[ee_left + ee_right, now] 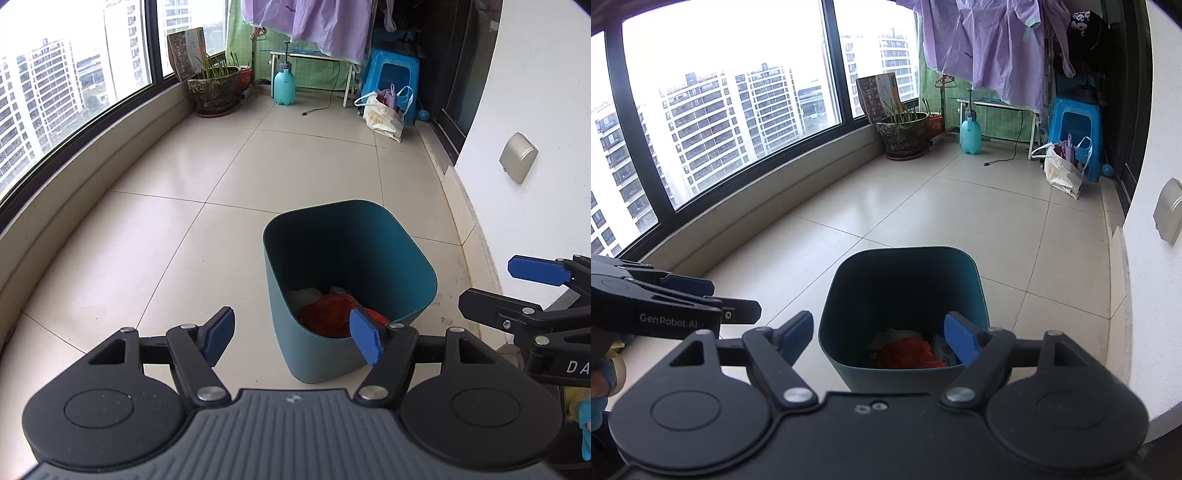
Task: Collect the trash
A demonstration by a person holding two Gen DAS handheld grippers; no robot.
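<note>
Above one teal bin [347, 258] holding one red bag [325, 314], two hand-held grippers, left [291, 338] and right [879, 339], gape empty.

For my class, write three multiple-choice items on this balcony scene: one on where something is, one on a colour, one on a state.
1. Where does the red crumpled trash lie?
A. On the floor tiles
B. Inside the bin
C. On the window ledge

2. What colour is the bin?
A. Teal
B. White
C. Yellow

3. How do the two grippers stand?
A. Both shut on trash
B. Left open, right shut on the bin rim
C. Both open and holding nothing

Answers:
1 B, the red trash sits at the bottom of the bin with pale scraps beside it.
2 A, its walls are teal inside and out in both wrist views.
3 C, the left gripper and the right gripper each show blue fingers spread wide, with nothing between them.
</note>
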